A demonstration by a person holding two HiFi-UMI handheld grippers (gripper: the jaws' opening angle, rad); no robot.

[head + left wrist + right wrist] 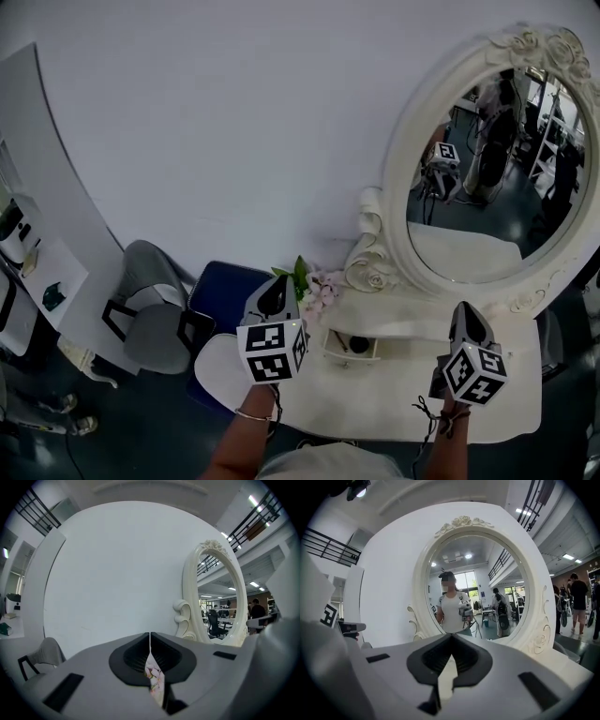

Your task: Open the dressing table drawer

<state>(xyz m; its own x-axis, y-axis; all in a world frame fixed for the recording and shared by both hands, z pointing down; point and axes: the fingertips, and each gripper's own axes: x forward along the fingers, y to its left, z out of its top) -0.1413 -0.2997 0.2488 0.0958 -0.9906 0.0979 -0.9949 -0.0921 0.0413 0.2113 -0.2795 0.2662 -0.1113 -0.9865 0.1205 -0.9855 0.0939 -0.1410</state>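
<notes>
clenched on nothing, the left hand-held gripper (276, 292) and right hand-held gripper (466, 320) may bump the drawer (352, 346) rather than grip it.

An open office hall: balcony railings (40, 510), ceiling strip lights (253, 500), desks (490, 613) reflected in the mirror (476, 564).
</notes>
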